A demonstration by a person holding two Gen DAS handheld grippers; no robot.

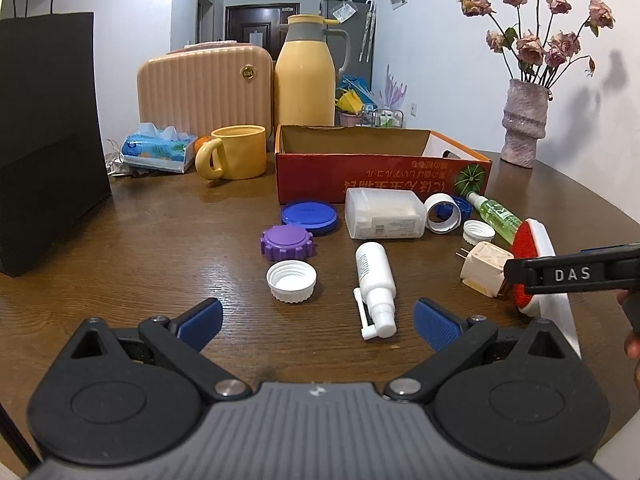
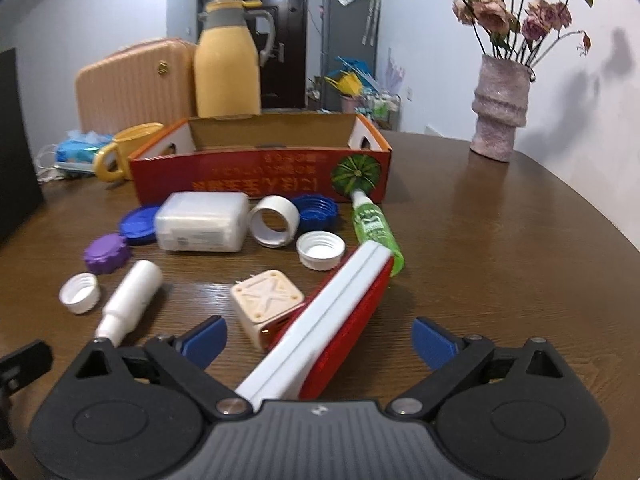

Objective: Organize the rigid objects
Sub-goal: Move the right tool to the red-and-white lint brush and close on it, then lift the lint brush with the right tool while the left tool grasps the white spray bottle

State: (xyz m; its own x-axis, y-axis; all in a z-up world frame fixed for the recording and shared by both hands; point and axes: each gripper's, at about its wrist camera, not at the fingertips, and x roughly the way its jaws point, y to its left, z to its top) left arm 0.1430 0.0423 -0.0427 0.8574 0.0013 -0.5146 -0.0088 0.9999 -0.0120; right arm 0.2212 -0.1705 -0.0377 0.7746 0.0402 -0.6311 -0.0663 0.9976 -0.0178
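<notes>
Spread wide on both sides, gripping nothing. Right gripper (image 2: pixel 318 340) fingers (image 2: pixel 204 340) straddling the red-and-white brush (image 2: pixel 320 320), pads clear of it on either side; brush lying flat on the desk (image 2: pixel 500 280), leaning against the cream plug cube (image 2: pixel 268 300). Left gripper (image 1: pixel 318 324) fingers (image 1: pixel 200 320) hovering just short of the white spray bottle (image 1: pixel 376 284), with nothing between the pads.

Farther out, all loose on the desk: white cap (image 1: pixel 291 280), purple lid (image 1: pixel 286 243), blue lid (image 1: pixel 308 216), translucent case (image 1: pixel 384 214), white ring (image 1: pixel 440 212), a second white cap (image 1: pixel 479 232), green spray bottle (image 2: pixel 374 228), dark blue cap (image 2: pixel 314 212).

Beyond these, the red cardboard box (image 2: pixel 260 180), presumably the destination, open-topped; the visible part of its inside bare, the floor not fully seen.

Judged as barely begun: nothing visibly stowed, every piece left to move, brush and white spray bottle likely first.
</notes>
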